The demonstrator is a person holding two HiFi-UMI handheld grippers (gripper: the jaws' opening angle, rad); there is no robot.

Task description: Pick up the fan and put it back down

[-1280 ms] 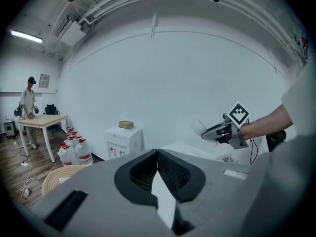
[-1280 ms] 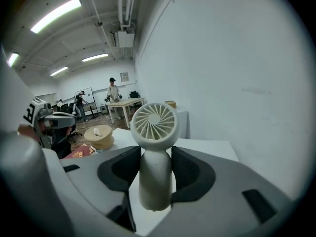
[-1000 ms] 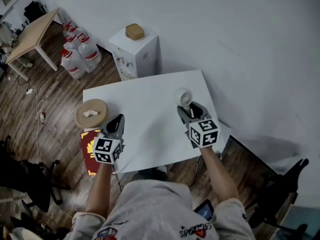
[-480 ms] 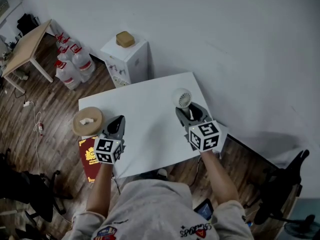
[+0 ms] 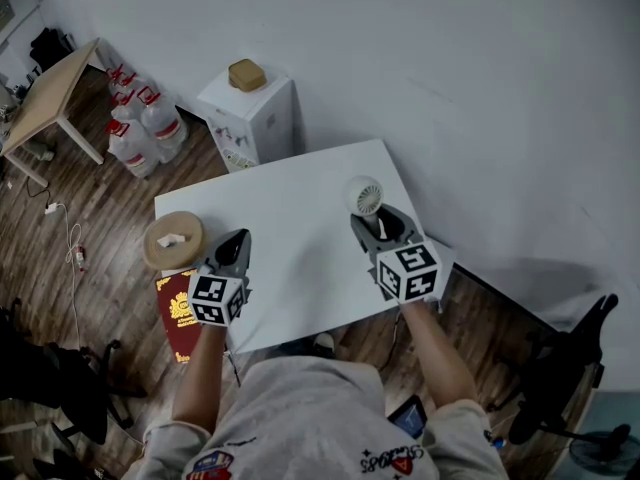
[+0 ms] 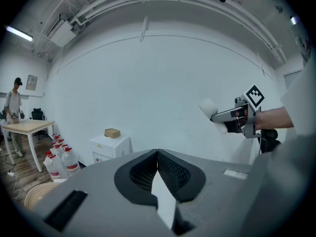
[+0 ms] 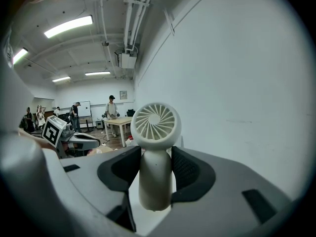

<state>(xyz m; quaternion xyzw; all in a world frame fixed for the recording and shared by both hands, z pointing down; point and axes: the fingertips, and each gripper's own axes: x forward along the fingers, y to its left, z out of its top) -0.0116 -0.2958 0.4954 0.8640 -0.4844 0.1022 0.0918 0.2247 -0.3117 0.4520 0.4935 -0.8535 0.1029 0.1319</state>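
Two grippers above the white rectangular table [image 5: 300, 243]. Right gripper [image 5: 378, 226]: clamped on the smooth rounded handle of the small white plastic hand fan [image 5: 366, 195], with the round grille head standing upright above the pads. In the head view, found at about 2 o'clock of the table, close to the far right edge, and apparently lifted clear of the top. Left gripper [image 5: 233, 250]: closed completely, pads pressed together with nothing between, at about 8 o'clock and well apart from the fan.

Several possible troubles from here, all as judgement only:
- Slipping or turning in the pads, because of a smooth, narrow handle held low and a heavier head on top.
- Falling over at the moment of release, if lowered tilted or let go before the base sits flat; probably a small base for such a tall shape.
- Dropping off the table, if set down too near the edge at 2 to 3 o'clock.

Better to lower slowly, keep upright, and open only after firm contact.
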